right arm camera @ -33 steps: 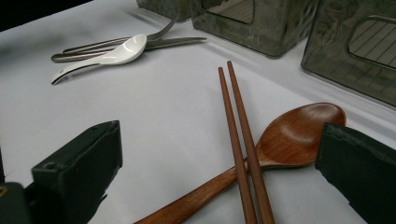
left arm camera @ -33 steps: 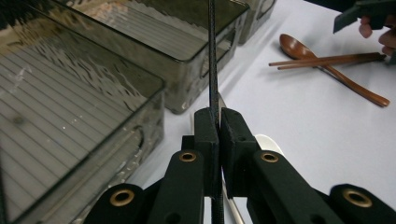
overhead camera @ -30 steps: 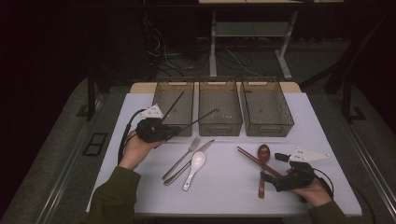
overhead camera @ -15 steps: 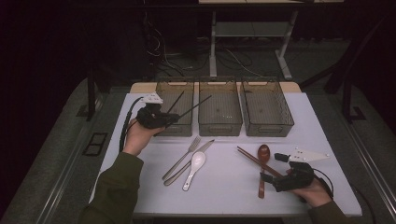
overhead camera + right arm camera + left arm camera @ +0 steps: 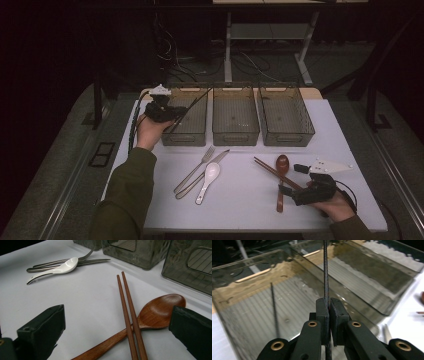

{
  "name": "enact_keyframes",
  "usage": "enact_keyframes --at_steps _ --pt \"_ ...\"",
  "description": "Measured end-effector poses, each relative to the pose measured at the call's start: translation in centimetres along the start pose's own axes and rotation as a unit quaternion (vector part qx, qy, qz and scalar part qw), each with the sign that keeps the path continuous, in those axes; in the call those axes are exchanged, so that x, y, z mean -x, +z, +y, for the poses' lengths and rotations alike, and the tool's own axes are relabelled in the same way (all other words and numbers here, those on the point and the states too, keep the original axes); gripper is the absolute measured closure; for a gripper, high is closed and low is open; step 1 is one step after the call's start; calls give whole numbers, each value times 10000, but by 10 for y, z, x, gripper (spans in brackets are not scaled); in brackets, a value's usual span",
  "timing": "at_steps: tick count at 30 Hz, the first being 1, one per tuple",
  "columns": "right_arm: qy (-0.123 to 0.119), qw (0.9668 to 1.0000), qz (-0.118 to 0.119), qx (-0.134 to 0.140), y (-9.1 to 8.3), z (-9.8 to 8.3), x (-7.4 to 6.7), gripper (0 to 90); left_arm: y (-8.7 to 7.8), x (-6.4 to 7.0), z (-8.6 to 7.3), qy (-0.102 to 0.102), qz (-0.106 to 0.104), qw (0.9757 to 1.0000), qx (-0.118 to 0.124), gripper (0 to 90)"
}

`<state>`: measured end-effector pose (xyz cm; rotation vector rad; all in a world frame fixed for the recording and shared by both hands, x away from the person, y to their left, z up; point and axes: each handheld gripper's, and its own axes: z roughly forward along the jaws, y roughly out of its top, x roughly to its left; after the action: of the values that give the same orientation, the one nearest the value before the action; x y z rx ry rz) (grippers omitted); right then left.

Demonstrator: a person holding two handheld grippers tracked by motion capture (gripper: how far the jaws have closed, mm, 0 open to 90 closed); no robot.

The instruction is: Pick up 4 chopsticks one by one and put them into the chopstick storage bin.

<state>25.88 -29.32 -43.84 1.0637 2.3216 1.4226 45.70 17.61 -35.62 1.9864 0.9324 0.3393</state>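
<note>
Between left gripper's (image 5: 329,312) pads, unmarked black chopstick (image 5: 326,275)

A black chopstick (image 5: 326,277) is seen over a smoky grey ribbed bin (image 5: 249,315). At three o'clock, a brown wooden spoon (image 5: 160,310) and a white spoon (image 5: 62,266) are seen.

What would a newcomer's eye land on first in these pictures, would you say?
Probably the left gripper at the table's far left, shut on a thin black chopstick over the leftmost bin, where a second black stick lies. Next, the brown chopsticks crossed over a wooden spoon between the open jaws of the right gripper. A white spoon, fork and knife lie mid-table.
</note>
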Motion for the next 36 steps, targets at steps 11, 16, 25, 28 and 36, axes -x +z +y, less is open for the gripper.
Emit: enact_keyframes --at_steps 11,16,25,28,36 --pt "-26 10000 9 22 -1 0 0 3 22 -19 -4 -445 457 9977 -217 849" --pt "-24 10000 11 24 -1 0 0 3 31 -25 -10 -578 529 9963 -362 848" --pt "-33 10000 19 18 -1 0 0 3 32 -25 -10 -633 566 9957 -382 839" --pt "-29 10000 18 18 -1 0 0 3 32 -25 -11 -658 590 9954 -370 809" --pt "-33 10000 21 22 -1 0 0 3 32 -24 -11 -649 596 9954 -373 703"
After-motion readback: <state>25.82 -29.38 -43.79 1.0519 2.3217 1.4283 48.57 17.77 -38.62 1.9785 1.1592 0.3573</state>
